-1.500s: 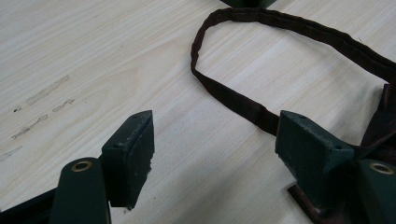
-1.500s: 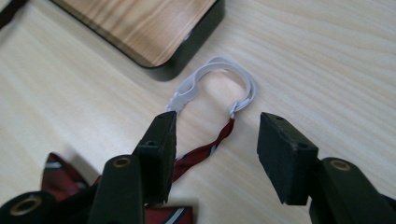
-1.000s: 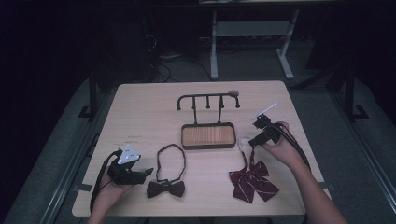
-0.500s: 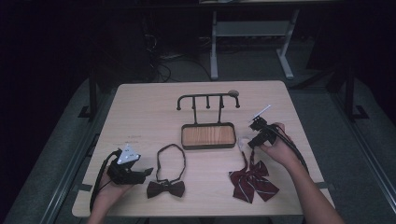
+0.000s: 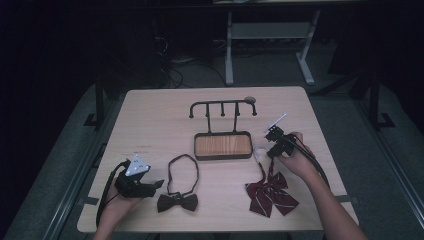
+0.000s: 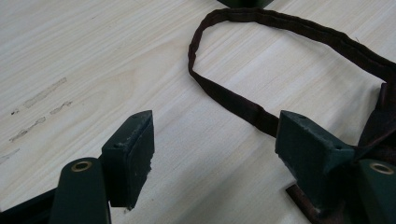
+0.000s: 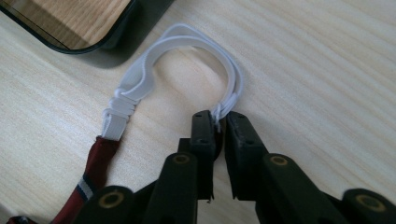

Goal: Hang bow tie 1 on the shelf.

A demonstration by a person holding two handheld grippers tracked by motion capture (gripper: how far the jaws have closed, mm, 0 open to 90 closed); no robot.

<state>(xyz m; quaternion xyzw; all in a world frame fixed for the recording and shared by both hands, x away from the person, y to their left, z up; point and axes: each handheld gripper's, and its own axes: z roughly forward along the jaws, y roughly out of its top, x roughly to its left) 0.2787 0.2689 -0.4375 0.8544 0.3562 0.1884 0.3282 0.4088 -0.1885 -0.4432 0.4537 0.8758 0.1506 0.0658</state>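
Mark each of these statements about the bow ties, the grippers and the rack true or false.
1. The right gripper is shut on the white elastic of the red bow tie. True; its jaws have just been closing.
2. The left gripper grips the dark bow tie. False: its jaws stand open, with bare table between them.
3. The red bow tie hangs on the rack. False: it lies on the table.
4. The rack stands on a wooden tray. True.
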